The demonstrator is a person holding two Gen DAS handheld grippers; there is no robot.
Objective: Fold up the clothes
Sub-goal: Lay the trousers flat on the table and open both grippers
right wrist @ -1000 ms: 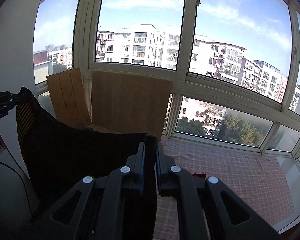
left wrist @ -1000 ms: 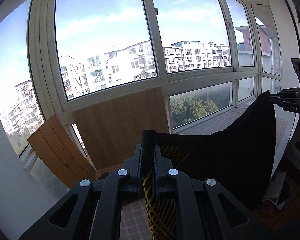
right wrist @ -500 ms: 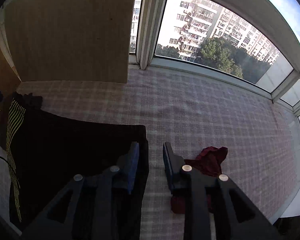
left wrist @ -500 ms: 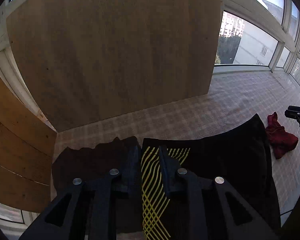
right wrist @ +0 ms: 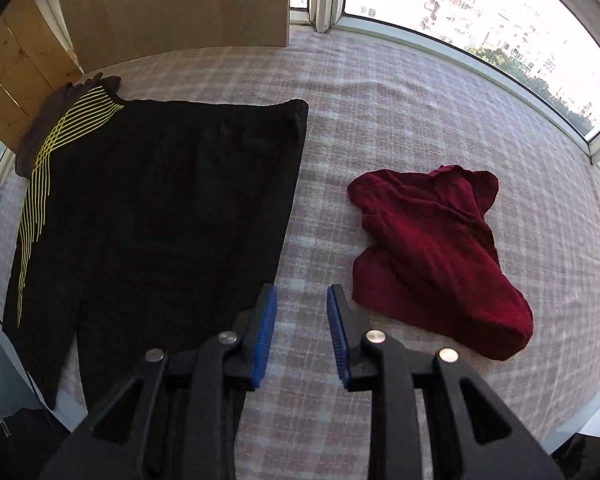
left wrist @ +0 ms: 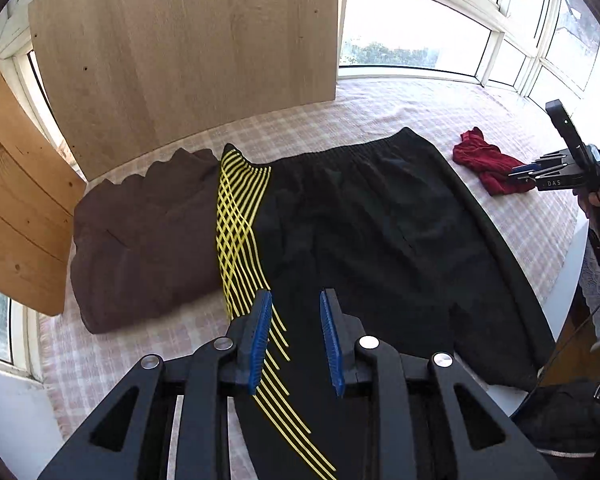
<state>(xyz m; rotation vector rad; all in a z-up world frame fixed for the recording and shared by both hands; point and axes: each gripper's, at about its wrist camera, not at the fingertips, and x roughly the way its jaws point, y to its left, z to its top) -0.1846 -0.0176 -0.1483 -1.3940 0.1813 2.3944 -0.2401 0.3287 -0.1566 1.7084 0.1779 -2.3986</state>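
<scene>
Black shorts [left wrist: 380,232] with yellow stripes down one side lie spread flat on the checked cloth [left wrist: 300,120]. My left gripper [left wrist: 295,294] hovers over their striped side. Its jaws are opening, the blue pads stand apart, and the fabric lies below them unpinched. In the right wrist view the shorts [right wrist: 160,200] fill the left half. My right gripper [right wrist: 301,289] hangs just off their right edge over the bare checked cloth [right wrist: 420,120], jaws opening with nothing between them. It also shows in the left wrist view as the right gripper [left wrist: 528,168], held by a hand.
A folded brown garment [left wrist: 140,240] lies left of the shorts, partly under their striped edge. A crumpled red garment [right wrist: 432,248] lies to the right. Wooden boards [left wrist: 180,48] lean against the windows behind and at the left [left wrist: 16,208]. The cloth's front edge drops off near me.
Both grippers held the shorts up before the window, shut on them. They came down, tipped toward the cloth and opened; the shorts now lie flat, released.
</scene>
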